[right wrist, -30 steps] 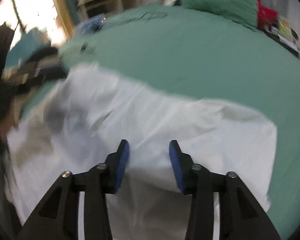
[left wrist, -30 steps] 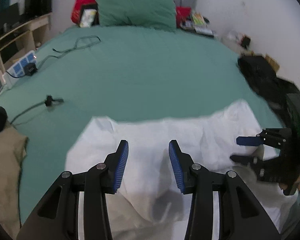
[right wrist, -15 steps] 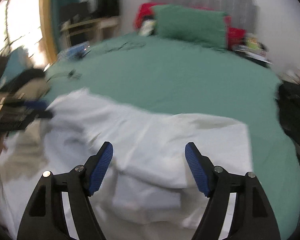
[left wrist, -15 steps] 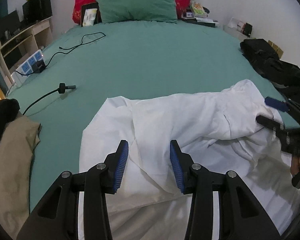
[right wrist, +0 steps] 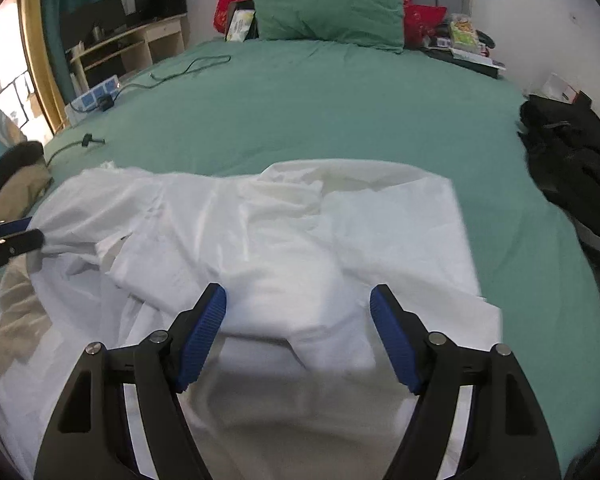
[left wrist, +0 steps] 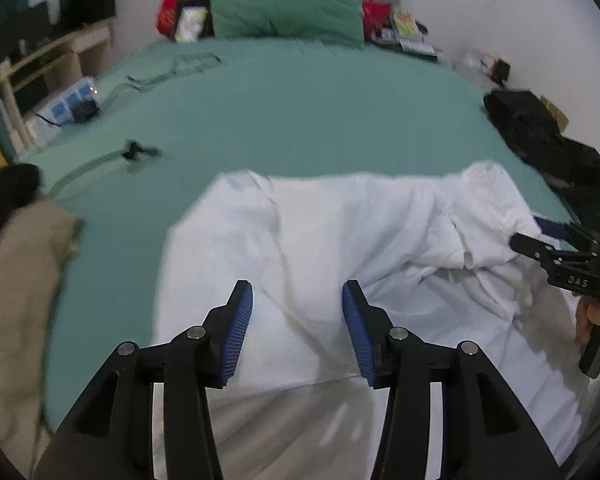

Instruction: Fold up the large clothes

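while jaws gape, white garment (right wrist: 284, 240) lies beneath, ungripped

left tool (left wrist: 297, 330) | black arms | blue ribbed pads | silver screws

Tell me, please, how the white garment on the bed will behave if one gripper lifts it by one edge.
The white garment is probably floppy: it lies in soft creases and bunched folds. It likely drapes and sags from the pinch. It seems thin and light, so layers may slide apart.
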